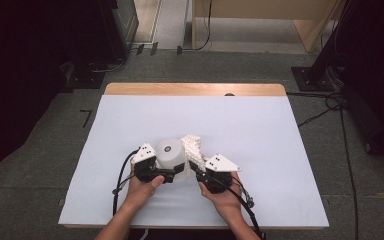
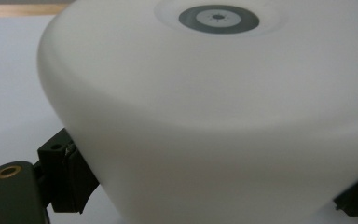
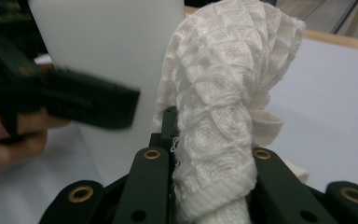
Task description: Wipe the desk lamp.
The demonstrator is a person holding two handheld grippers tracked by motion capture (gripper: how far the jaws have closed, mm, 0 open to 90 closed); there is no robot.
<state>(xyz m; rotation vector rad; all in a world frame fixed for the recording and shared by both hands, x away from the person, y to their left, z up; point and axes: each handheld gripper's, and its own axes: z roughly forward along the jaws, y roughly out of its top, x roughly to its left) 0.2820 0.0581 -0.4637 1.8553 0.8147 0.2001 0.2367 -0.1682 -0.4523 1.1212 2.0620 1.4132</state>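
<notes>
1. The high view looks forward and down from above the person's side onto the whole pale-blue covered table (image 1: 260, 130).
2. The left gripper view sits right against the white, smooth round lampshade-like dome (image 2: 214, 116).
3. The right gripper view faces that dome (image 3: 107, 51) close-up; all three share it.

Wooden table under a pale sheet (image 1: 260, 130), white rounded plastic container (image 1: 171, 152) near its front, left gripper (image 1: 167, 175) clamped on the container's base, right gripper (image 1: 196, 169) pinching a white knitted cloth (image 1: 194, 145) just beside it, person's hands on both.
</notes>
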